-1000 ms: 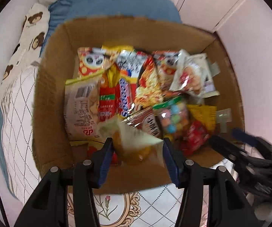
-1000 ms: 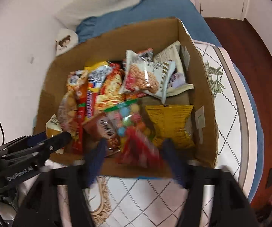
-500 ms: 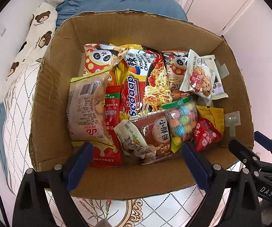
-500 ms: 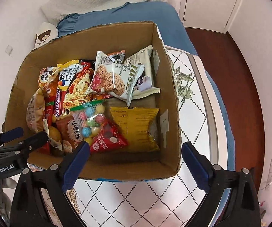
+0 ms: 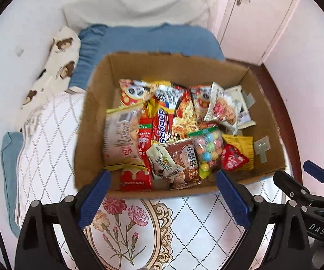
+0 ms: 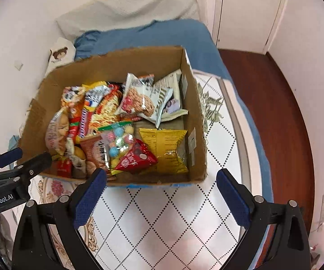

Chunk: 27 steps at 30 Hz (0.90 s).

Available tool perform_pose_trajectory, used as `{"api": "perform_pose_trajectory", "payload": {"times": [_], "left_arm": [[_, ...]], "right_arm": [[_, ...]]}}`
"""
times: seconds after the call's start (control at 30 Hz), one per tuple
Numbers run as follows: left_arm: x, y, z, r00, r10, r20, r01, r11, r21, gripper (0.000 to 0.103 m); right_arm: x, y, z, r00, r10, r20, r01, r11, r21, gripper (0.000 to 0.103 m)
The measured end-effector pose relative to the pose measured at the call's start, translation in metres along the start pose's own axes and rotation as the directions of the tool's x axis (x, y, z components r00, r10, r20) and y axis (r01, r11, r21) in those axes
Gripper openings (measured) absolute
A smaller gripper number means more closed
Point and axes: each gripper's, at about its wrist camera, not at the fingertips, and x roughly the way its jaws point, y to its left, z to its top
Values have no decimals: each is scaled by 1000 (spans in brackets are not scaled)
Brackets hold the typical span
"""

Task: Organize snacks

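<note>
A cardboard box (image 5: 90,121) (image 6: 198,121) sits on the bed, filled with several snack packets. A pale green packet (image 5: 162,162) lies at the box's near edge beside a brown packet (image 5: 187,157). A red triangular packet (image 5: 231,158) (image 6: 137,157) lies next to a candy bag (image 6: 119,141) and a yellow packet (image 6: 166,148). My left gripper (image 5: 163,189) is open and empty, above the box's near wall. My right gripper (image 6: 160,187) is open and empty, just in front of the box.
The box stands on a white quilted bedspread (image 6: 162,220) with a floral print (image 5: 126,220). A blue pillow (image 5: 144,38) and a bear-print cushion (image 5: 56,60) lie behind it. Brown floor (image 6: 279,112) and a door (image 6: 247,11) are at the right.
Both grippers opened and let go of their packets: the pale green one and the red one now lie in the box. Both grippers have pulled back and up from the box.
</note>
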Motion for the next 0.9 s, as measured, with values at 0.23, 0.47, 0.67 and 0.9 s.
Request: {"api": "perform_pose_trajectory", "payload": {"times": [0.23,0.47,0.67,0.9], "left_arm": [[-58,1,-37,991,27,132,-26,1000,-14,96],[-111,2,-80,972,20,235,-17,1000,-14,96],[-145,0,-112,955,24,295,-25,1000,1,96],[-186,2,-137,928,37,370,-39,999,-4,103]], "right_arm": [[-60,5,-29,991,6,133,-3,1000,-20,102],[-122,15,-79,966,-1,258,16,998,-57,103],[-174,19,-117,939,-7,344,31,997,-65,103],[-226,17,-150,906,-13,422,41,998,-56,103]]}}
